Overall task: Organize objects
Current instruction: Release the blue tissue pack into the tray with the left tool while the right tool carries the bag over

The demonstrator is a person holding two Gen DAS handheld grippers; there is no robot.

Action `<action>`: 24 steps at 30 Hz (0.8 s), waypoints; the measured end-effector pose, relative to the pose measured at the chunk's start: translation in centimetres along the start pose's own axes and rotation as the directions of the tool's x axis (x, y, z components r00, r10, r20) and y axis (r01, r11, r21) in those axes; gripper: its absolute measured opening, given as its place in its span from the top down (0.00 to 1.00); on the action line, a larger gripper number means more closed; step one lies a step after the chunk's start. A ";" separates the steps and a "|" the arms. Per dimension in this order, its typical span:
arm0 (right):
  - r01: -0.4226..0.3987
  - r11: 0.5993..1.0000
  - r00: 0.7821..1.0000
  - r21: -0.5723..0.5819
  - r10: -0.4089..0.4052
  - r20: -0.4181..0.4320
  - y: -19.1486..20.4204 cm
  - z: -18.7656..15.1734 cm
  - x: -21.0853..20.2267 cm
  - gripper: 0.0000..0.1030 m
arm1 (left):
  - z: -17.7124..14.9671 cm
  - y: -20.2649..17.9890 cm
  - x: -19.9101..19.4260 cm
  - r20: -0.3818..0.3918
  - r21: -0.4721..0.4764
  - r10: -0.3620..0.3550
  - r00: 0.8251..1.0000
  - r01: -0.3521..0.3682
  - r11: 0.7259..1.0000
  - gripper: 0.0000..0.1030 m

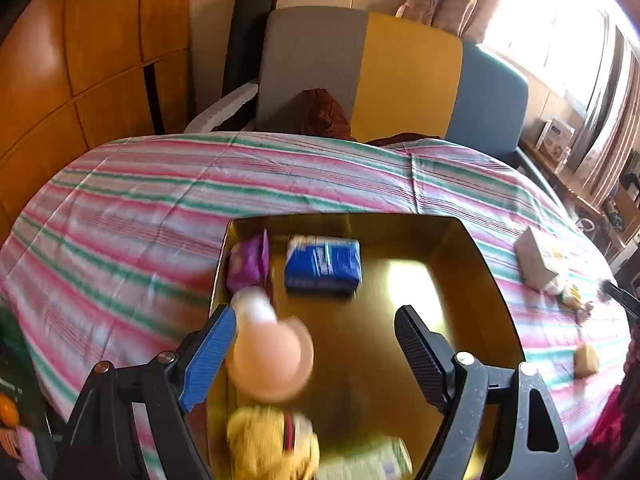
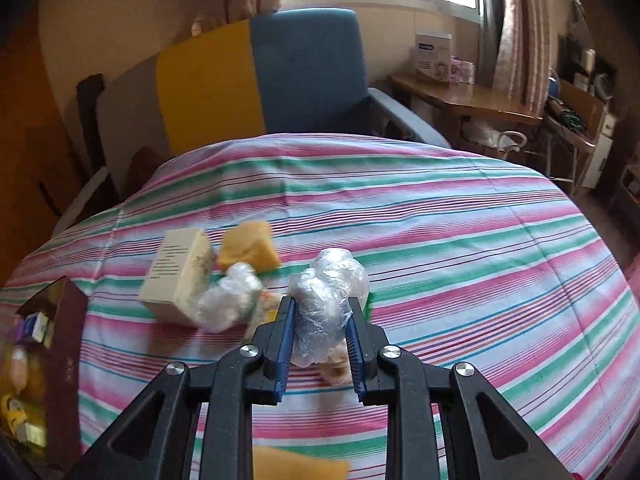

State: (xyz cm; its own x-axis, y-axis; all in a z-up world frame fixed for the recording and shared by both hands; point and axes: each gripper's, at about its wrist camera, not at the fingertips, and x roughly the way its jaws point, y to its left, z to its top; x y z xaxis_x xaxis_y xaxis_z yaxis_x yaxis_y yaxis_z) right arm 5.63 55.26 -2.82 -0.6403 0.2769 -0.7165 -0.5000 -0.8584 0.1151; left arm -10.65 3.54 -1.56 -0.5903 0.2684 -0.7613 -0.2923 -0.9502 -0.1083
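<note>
Blue-padded right gripper (image 2: 320, 320): we see it clamped on crumpled clear plastic bag (image 2: 326, 300), above striped tabletop (image 2: 460, 240). Cream box (image 2: 178, 276), yellow sponge (image 2: 248, 250) nearby left. Left gripper (image 1: 316, 344) wide apart over gold tray (image 1: 460, 280); peach-capped bottle (image 1: 268, 344) touching its blue finger; blue packet (image 1: 324, 266), purple packet (image 1: 248, 262) beyond.

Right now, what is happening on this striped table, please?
A person with two handheld claws is sorting small things into a gold-lined box. The left claw hangs open over the box, beside a blurred peach-coloured round object; contact is unclear. A blue packet and a purple packet already lie inside. The right claw is shut on a crumpled clear plastic bundle above the striped tablecloth, where a cream carton and a yellow sponge wait.
</note>
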 end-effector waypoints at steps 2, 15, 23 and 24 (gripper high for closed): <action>-0.030 0.999 1.000 -0.043 0.030 0.000 1.9 -0.2 -0.6 0.76 | -1.1 0.4 -1.0 0.006 -0.008 0.004 1.000 -0.004 1.000 0.19; -0.457 0.814 0.889 -0.358 0.415 -0.193 27.2 -4.5 -3.1 0.76 | -5.7 5.4 -2.6 -0.022 -0.143 -0.002 1.000 -0.001 0.990 0.21; -0.562 0.713 0.823 -0.420 0.428 -0.374 41.2 -9.0 1.5 0.76 | -6.9 7.3 -2.5 -0.028 -0.194 -0.011 1.000 0.006 0.981 0.21; -0.569 0.708 0.816 -0.418 0.426 -0.390 42.2 -9.3 2.1 0.75 | -7.1 7.5 -2.4 -0.031 -0.202 -0.016 0.999 0.009 0.979 0.21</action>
State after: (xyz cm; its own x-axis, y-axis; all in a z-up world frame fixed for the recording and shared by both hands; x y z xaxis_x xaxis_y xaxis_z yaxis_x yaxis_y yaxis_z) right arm -11.42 15.62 -5.88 -0.5079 -0.3081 -0.8044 0.2540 -0.9459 0.2019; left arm -6.12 -5.34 -5.06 -0.5621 0.2784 -0.7788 -0.1401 -0.9601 -0.2421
